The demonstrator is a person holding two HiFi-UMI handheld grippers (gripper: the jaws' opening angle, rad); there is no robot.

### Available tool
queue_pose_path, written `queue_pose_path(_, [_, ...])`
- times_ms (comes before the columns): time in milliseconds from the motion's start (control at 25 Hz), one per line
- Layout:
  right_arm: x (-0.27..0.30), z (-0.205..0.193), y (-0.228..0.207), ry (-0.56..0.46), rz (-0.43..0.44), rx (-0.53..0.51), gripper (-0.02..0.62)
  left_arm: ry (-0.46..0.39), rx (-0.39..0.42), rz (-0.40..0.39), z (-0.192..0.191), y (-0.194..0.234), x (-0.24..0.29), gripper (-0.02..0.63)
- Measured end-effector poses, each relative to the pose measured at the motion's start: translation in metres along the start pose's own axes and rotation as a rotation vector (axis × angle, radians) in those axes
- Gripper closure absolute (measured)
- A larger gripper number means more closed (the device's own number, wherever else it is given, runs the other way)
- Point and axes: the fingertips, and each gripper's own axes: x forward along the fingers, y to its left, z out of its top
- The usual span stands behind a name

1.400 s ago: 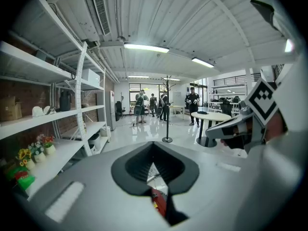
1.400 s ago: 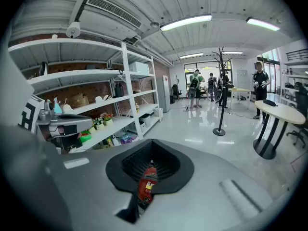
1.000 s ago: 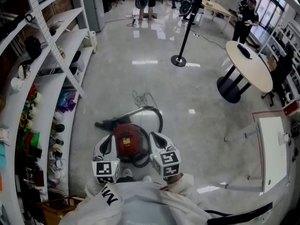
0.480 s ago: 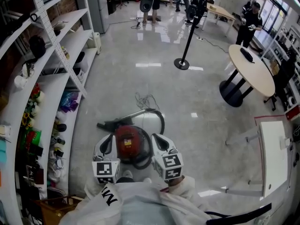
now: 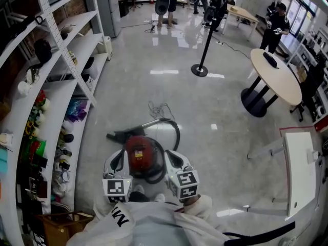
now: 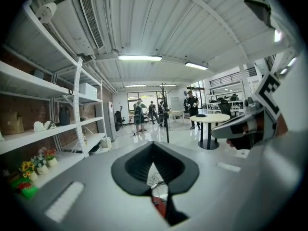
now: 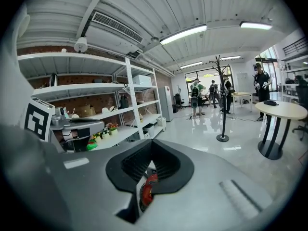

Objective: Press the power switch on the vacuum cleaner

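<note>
Little has moved: both grippers sit a shade lower in the head view, flanking as before. Left gripper (image 5: 120, 155), pale matte plastic, jaws pressed together on nothing, at the vacuum cleaner's 9 o'clock. Vacuum cleaner (image 5: 141, 155): rounded glossy red shell on polished grey floor (image 5: 154, 86), black hose (image 5: 176, 132) curling at 1 o'clock. Right gripper (image 5: 172, 157) at 3 o'clock, jaws likewise closed, empty. Switch not made out. Risk: a tip skidding off the slick curve, or shoving the canister across the smooth floor.

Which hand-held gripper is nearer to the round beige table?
Right. The right hand-held gripper is beside the red vacuum cleaner, on the side facing the round beige table; the left hand-held gripper is beyond it, toward the shelves.
</note>
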Motion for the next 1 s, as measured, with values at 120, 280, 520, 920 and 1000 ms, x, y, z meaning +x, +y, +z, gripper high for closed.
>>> queue_pose_path(120, [-0.001,-0.004,0.001,-0.007,0.000,0.002,0.594,0.002,0.021,0.001,-0.004,0.001,-0.004,0.606])
queue_pose_path(280, [-0.003,-0.006,0.004,-0.009,0.007,0.006,0.594,0.013,0.023,-0.001,-0.006,0.002,-0.007,0.606])
queue_pose_path(520, [-0.009,-0.009,0.005,-0.004,-0.001,0.002,0.594,-0.004,0.016,-0.025,-0.004,-0.006,-0.002,0.606])
queue_pose_path(920, [-0.018,-0.009,0.027,0.011,-0.009,-0.018,0.594,-0.007,-0.009,-0.014,-0.013,0.008,-0.031,0.606])
queue_pose_path(1000, [-0.017,-0.010,0.037,0.012,0.000,-0.024,0.594,-0.003,-0.014,-0.003,-0.018,0.015,-0.039,0.606])
